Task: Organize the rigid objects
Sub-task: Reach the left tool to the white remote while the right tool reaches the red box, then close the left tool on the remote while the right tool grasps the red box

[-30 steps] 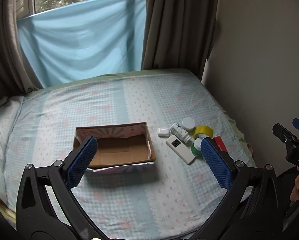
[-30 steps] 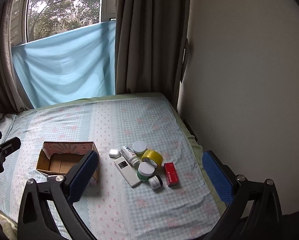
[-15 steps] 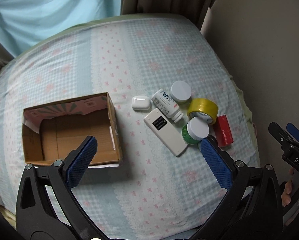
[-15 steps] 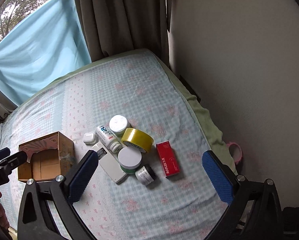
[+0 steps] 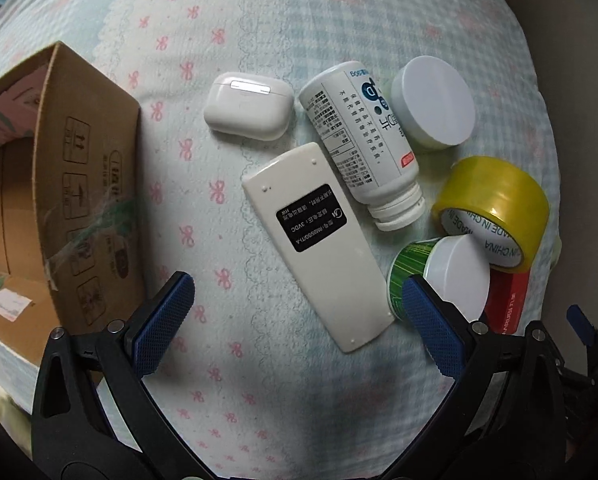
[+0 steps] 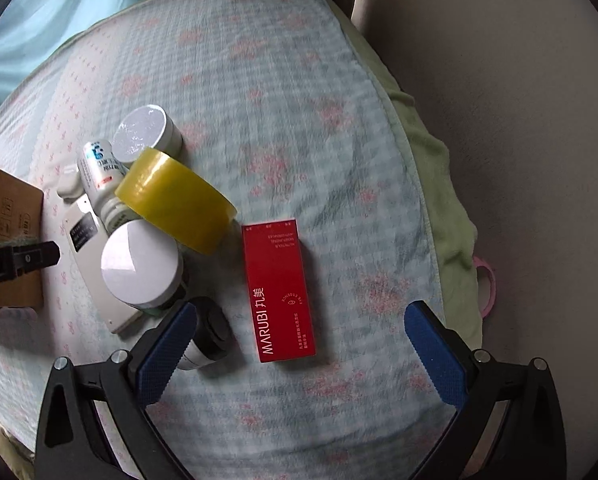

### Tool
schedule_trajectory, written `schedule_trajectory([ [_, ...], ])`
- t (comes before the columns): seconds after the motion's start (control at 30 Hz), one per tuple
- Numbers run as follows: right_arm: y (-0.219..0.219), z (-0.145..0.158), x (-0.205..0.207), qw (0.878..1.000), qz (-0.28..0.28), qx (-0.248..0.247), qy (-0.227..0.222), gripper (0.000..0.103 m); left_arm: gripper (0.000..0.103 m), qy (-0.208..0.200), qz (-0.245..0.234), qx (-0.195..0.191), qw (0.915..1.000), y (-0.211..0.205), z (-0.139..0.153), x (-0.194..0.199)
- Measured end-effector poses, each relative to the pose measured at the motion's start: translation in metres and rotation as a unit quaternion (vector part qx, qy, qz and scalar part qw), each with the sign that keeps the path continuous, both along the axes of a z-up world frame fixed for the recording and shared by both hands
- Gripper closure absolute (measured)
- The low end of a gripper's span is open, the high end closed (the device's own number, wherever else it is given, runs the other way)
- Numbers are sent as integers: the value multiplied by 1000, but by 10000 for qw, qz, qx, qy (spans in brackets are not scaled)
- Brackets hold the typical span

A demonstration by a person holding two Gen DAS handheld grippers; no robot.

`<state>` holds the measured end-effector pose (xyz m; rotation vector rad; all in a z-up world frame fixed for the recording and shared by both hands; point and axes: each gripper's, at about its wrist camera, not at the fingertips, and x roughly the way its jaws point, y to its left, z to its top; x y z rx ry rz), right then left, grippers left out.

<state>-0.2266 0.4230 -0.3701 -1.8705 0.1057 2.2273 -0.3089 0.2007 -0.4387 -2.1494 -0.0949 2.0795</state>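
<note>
My left hand-held gripper point(image 5: 295, 320) hangs spread wide and empty over the white remote point(image 5: 317, 246), which lies mid-bed beside the cardboard box point(image 5: 79, 184), long axis slanting between the jaws. My right hand-held gripper point(image 6: 299, 344), also spread and empty, frames the red carton point(image 6: 279, 292) nearer the bed's wall-side edge.

I count one cardboard box point(image 5: 59, 184), one white earbud case point(image 5: 249, 106), one white remote point(image 5: 319, 244) lying face down, and one white pill bottle point(image 5: 359, 136) on its side. Jars with white lids: two, one plain point(image 5: 433, 108) and one with a green label point(image 5: 439, 276). One roll of yellow tape point(image 5: 495, 208), one red carton point(image 6: 277, 288), and one small dark-capped jar point(image 6: 209, 332), seen only from my right wrist camera. Nine things in all.
</note>
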Motion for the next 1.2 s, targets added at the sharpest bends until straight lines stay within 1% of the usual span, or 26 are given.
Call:
schedule_trajectory([
  [0.13, 3, -22, -1, 9997, 60, -52, -224, 0, 1, -232, 138, -32, 9996, 6, -23, -5],
  [0.27, 1, -36, -6, 9991, 183, -18, -374, 0, 0, -499, 254, -76, 9984, 14, -42, -5],
  [0.37, 0, -44, -10, 9984, 228, 30, -517, 0, 1, -648, 398, -89, 9971, 18, -52, -4],
  [0.43, 0, -50, -13, 9974, 245, 89, -670, 1, 3, -728, 505, -106, 9960, 21, -56, -5],
  [0.47, 0, -52, -15, 9969, 266, 87, -738, 6, 5, -758, 550, -138, 9955, 22, -57, -5],
  [0.53, -2, -59, -16, 9955, 314, 68, -895, 11, 7, -788, 590, -245, 9948, 25, -59, -5],
  [0.57, -3, -62, -17, 9947, 330, 63, -971, 16, 11, -784, 608, -294, 9946, 26, -59, -5],
  [0.6, -4, -66, -17, 9938, 353, 42, -1050, 18, 13, -774, 627, -314, 9945, 27, -59, -5],
  [0.63, -4, -68, -17, 9931, 375, 25, -1115, 23, 14, -762, 639, -305, 9946, 27, -58, -4],
  [0.67, -5, -70, -17, 9926, 384, -7, -1154, 29, 18, -734, 634, -284, 9949, 28, -56, -3],
  [0.7, -5, -70, -18, 9925, 369, -69, -1161, 31, 24, -696, 617, -268, 9953, 30, -53, -2],
  [0.73, -4, -70, -18, 9923, 356, -95, -1183, 37, 28, -665, 595, -252, 9957, 31, -51, -2],
  [0.77, -5, -71, -19, 9915, 388, -149, -1232, 48, 37, -642, 565, -222, 9961, 33, -48, -1],
  [0.8, -7, -71, -19, 9909, 418, -259, -1255, 53, 38, -624, 540, -235, 9963, 35, -46, 0],
  [0.83, -9, -70, -19, 9906, 435, -326, -1256, 61, 39, -627, 542, -230, 9963, 36, -45, 0],
  [0.87, -12, -69, -18, 9904, 453, -317, -1265, 64, 39, -628, 553, -199, 9963, 35, -45, 1],
  [0.93, -17, -67, -16, 9903, 517, -193, -1275, 64, 40, -628, 556, -135, 9964, 34, -43, 2],
  [1.2, -25, -54, 1, 9919, 525, -187, -1143, 65, 42, -575, 646, 53, 9962, 32, -28, 7],
])
